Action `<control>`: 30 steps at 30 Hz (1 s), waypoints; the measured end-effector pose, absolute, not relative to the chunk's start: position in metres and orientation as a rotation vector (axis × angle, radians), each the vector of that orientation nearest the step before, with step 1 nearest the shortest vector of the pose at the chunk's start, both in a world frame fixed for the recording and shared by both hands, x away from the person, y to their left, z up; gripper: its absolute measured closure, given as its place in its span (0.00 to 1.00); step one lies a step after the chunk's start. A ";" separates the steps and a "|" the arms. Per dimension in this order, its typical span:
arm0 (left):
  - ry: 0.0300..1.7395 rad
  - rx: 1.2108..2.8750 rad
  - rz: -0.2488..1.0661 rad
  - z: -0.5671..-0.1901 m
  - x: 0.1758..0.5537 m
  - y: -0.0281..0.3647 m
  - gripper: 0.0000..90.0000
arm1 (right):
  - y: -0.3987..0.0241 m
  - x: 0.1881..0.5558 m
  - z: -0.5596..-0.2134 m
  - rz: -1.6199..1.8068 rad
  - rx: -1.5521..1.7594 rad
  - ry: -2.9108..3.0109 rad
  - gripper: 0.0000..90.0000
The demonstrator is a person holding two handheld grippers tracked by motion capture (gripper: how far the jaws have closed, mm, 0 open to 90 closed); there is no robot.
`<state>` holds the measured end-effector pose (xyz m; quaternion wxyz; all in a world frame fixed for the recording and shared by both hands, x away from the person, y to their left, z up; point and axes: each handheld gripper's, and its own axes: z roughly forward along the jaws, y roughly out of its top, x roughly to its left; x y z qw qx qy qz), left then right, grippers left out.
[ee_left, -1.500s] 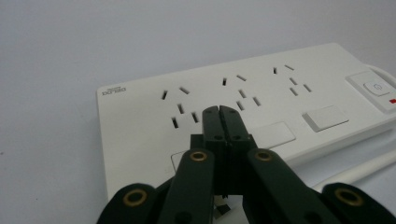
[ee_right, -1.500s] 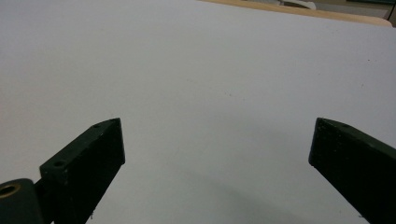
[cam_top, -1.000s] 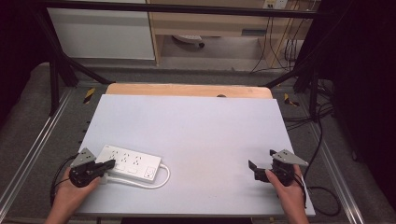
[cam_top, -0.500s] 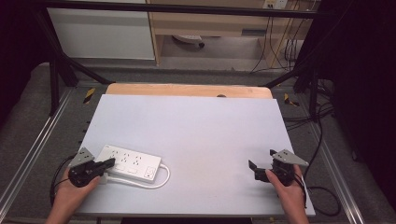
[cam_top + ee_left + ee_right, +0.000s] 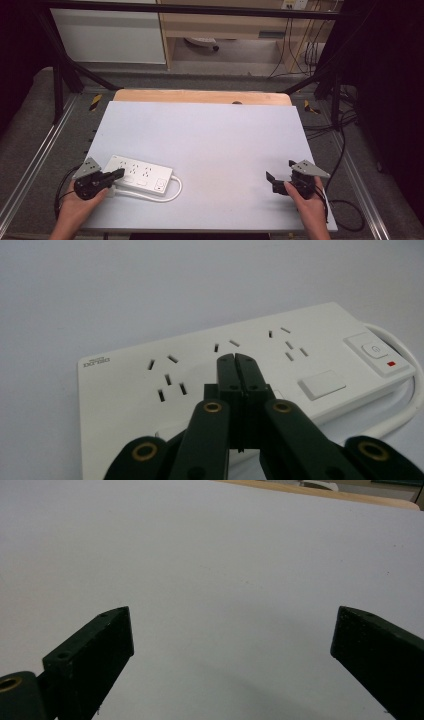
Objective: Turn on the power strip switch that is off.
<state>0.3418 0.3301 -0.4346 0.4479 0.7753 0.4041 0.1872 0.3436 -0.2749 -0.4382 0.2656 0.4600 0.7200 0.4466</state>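
While its jaws are pressed together with nothing between them, the left hand-held gripper (image 5: 235, 360) hangs over a white power strip (image 5: 138, 173). The strip lies flat at the near left of the table (image 5: 210, 135), with three socket groups, a switch with a red mark at its right end, and a white cable (image 5: 167, 195) looping beside it. At the near right, the right hand-held gripper (image 5: 274, 182) holds its jaws wide apart over bare table.

grey floor (image 5: 45, 130), white cabinet (image 5: 107, 35), wooden shelf (image 5: 225, 25)
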 end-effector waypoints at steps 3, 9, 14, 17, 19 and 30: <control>1.000 1.909 0.467 -0.434 0.342 0.330 1.00 | -0.275 0.344 -0.438 1.206 1.245 1.944 0.04; 0.990 1.896 0.462 -0.433 0.343 0.328 1.00 | -0.275 0.344 -0.438 1.205 1.242 1.947 0.04; 0.982 1.883 0.460 -0.432 0.344 0.327 1.00 | -0.275 0.344 -0.438 1.205 1.246 1.947 0.04; 0.976 1.879 0.459 -0.431 0.344 0.326 1.00 | -0.275 0.344 -0.438 1.205 1.246 1.947 0.04; 0.972 1.878 0.459 -0.431 0.344 0.326 1.00 | -0.275 0.344 -0.438 1.204 1.246 1.947 0.04; 0.960 1.857 0.475 -0.430 0.343 0.324 0.94 | -0.275 0.344 -0.439 1.204 1.245 1.949 0.04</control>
